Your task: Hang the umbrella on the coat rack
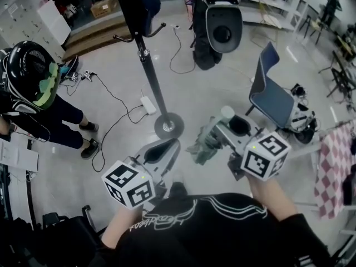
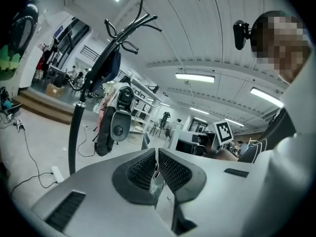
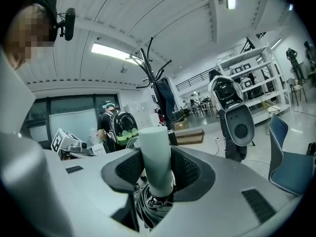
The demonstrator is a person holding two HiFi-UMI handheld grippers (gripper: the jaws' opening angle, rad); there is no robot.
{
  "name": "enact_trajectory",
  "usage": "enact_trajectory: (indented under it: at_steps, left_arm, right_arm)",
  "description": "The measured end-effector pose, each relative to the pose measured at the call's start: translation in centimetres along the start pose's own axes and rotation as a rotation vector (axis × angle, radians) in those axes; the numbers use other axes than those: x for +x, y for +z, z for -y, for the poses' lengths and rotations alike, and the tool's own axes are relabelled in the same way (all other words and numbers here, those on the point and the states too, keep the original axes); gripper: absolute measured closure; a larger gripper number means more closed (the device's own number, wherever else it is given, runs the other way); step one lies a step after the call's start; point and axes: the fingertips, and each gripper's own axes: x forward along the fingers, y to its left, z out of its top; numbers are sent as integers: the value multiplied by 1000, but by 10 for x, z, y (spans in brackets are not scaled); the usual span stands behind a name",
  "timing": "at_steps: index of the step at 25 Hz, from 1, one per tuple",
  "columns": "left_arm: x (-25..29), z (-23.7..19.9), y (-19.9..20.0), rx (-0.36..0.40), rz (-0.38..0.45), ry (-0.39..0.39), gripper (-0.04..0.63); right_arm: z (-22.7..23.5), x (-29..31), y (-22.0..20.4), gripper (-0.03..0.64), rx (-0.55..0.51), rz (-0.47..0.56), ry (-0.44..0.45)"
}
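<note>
The folded dark umbrella [image 1: 203, 144] has a pale green handle [image 1: 227, 113] that stands up between the jaws of my right gripper [image 1: 225, 124]. In the right gripper view the pads [image 3: 186, 169] press on the handle [image 3: 157, 154], with the bunched fabric [image 3: 150, 207] hanging below. My left gripper [image 1: 169, 144] is shut beside it, apart from the umbrella; its closed pads [image 2: 173, 171] hold nothing I can name. The black coat rack [image 1: 149, 65] stands just ahead, with its round base [image 1: 168, 125] on the floor. Its hooks [image 2: 129, 27] carry a dark garment [image 2: 109, 65].
A person with a helmet-shaped backpack [image 1: 32, 75] crouches at the left. A power strip and cables [image 1: 148, 105] lie near the rack's base. A blue chair [image 1: 271, 91] stands at the right, a grey-black device [image 1: 223, 28] behind the rack, a checkered cloth [image 1: 334, 168] far right.
</note>
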Motion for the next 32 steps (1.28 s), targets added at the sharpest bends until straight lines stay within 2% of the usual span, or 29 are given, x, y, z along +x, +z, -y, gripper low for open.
enact_trajectory:
  at_steps: [5, 11, 15, 18, 21, 24, 26, 32]
  left_arm:
    - [6, -35, 27, 19, -2, -62, 589]
    - [15, -64, 54, 87, -47, -143, 452]
    - [31, -86, 55, 125, -81, -157, 431]
    - [38, -101, 58, 119, -85, -165, 433]
    - [45, -120, 59, 82, -96, -169, 436]
    - [49, -134, 59, 62, -112, -179, 475]
    - [52, -144, 61, 57, -112, -173, 528]
    - [52, -155, 68, 29, -92, -191, 555]
  right_arm:
    - [4, 49, 19, 451, -7, -3, -20]
    - [-3, 101, 41, 451, -5, -6, -27]
    - [-5, 129, 48, 451, -9, -7, -28]
    - [-3, 145, 49, 451, 5, -6, -26]
    - [-1, 161, 49, 451, 13, -6, -34]
    - [2, 175, 49, 451, 18, -7, -44]
    - [5, 180, 50, 451, 19, -5, -50]
    - [12, 191, 47, 451, 20, -1, -59]
